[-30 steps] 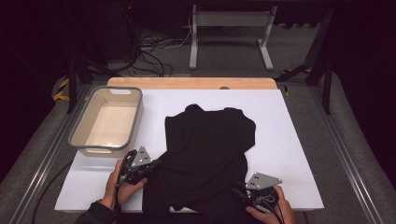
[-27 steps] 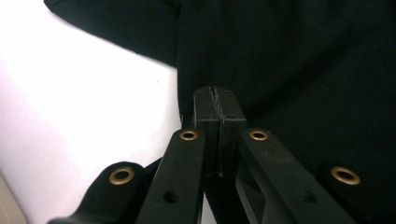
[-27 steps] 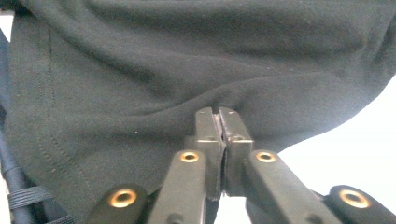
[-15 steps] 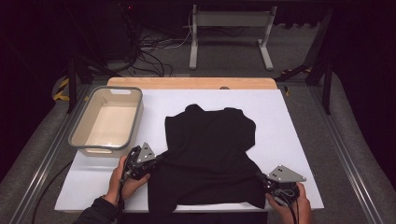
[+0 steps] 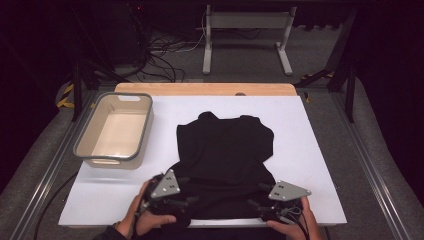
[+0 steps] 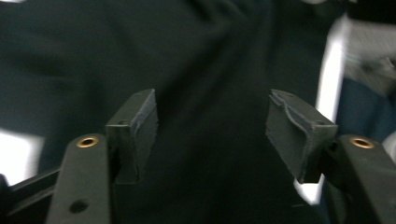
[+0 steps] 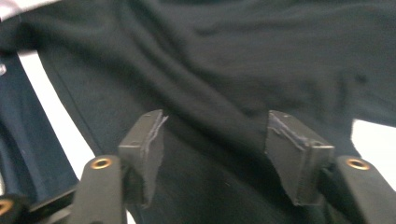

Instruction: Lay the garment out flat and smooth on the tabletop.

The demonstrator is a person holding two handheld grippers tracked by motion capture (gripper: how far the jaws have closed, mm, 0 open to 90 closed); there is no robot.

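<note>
Black garment (image 5: 225, 150) lies mid-table on the white table (image 5: 320, 150), its near hem right at both tools; left gripper (image 5: 182, 200) sits at the near-left corner, jaws apart over cloth, gripping nothing; right gripper (image 5: 257, 202) at the near-right, jaws apart too; the hem's near edge is lost in dark folds; grey bin (image 5: 82, 147) stands far-left, well apart.
</note>
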